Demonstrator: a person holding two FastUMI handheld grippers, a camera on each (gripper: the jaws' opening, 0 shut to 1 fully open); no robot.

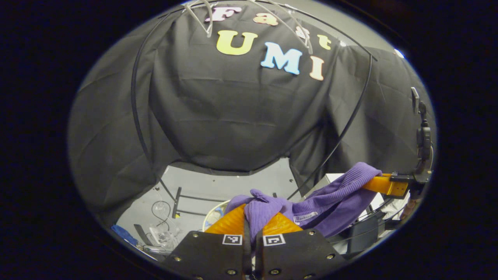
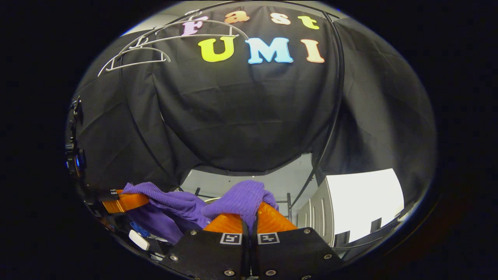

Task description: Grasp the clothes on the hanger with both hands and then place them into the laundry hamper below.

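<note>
Both grippers are clenching one purple garment [image 1: 330, 202], which is hanging stretched between them, clear of the hangers above. In the left gripper view, the left gripper [image 1: 253, 223] is pinching a bunched fold between nearly closed fingers, with the right gripper [image 1: 387, 186] gripping the far end. The right gripper view is showing the right gripper [image 2: 249, 217] likewise clamped on cloth, plus three empty white hangers [image 2: 136, 50] and a white cabinet [image 2: 358, 202].

The purple ribbed knit garment [image 1: 330, 198] buries the left gripper's fingertips at six o'clock, and its lower folds drop behind the gripper's body. At seven o'clock, the clutter of cables and bags [image 1: 161, 235] is too small to identify.
</note>
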